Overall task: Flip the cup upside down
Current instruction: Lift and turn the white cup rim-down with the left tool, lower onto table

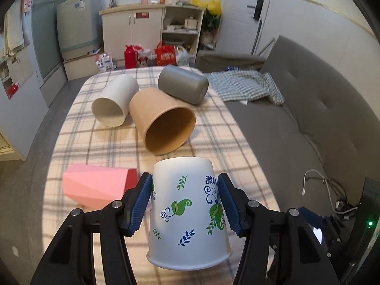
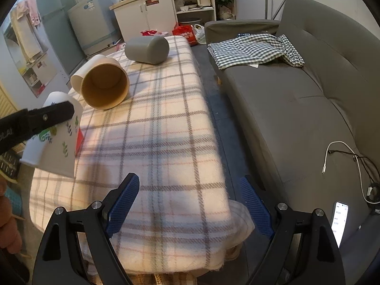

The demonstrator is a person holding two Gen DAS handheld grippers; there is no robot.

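A white paper cup with green and blue leaf prints (image 1: 190, 211) is upside down, rim toward the table, base up. My left gripper (image 1: 185, 204) is shut on its sides with the blue pads (image 1: 140, 204) against the cup wall. In the right wrist view the same cup (image 2: 57, 140) hangs at the left, just above the plaid-covered table (image 2: 154, 142), with the left gripper's black finger across it. My right gripper (image 2: 190, 204) is open and empty over the table's near right corner.
A brown cup (image 1: 163, 121), a white cup (image 1: 114, 99) and a grey cup (image 1: 182, 84) lie on their sides farther back. A pink faceted cup (image 1: 95, 185) lies at the left. A grey sofa (image 2: 296, 99) with checked cloth, cable and phone stands to the right.
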